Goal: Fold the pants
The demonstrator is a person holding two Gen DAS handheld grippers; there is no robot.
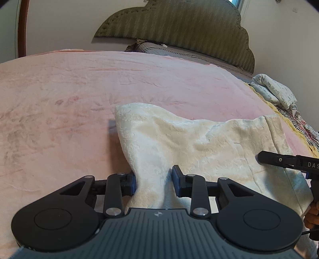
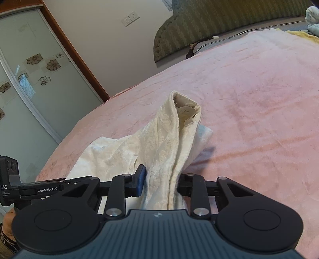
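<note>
A bed [image 1: 79, 89] covered by a pink plush blanket [image 2: 259, 99] fills most of both views, with a green padded headboard [image 1: 179, 29] against the wall at its far end and a grey-edged pillow [image 1: 159, 49] lying just below it. In the right wrist view a wardrobe with frosted sliding doors [image 2: 30, 89] printed with flowers stands beside the bed, and a pair of wall sockets [image 2: 130, 18] sits near the headboard. A heap of patterned bedding [image 1: 279, 93] lies along the bed's right edge. The cream, textured pants [image 1: 189, 143] rest on the blanket near the front edge of the bed, partly lifted and bunched, one end raised into a peak with a fabric label [image 2: 185, 115] showing inside the fold. The left hand-held gripper [image 1: 154, 180] has a gathered ridge of the pants between its blue pads [image 1: 176, 177]; the jaws stand somewhat apart, and whether they pinch the cloth cannot be told. The right hand-held gripper [image 2: 161, 183] closes on a thick vertical fold of the pants, its left blue pad pressed against the cloth and the right one hidden behind it.
</note>
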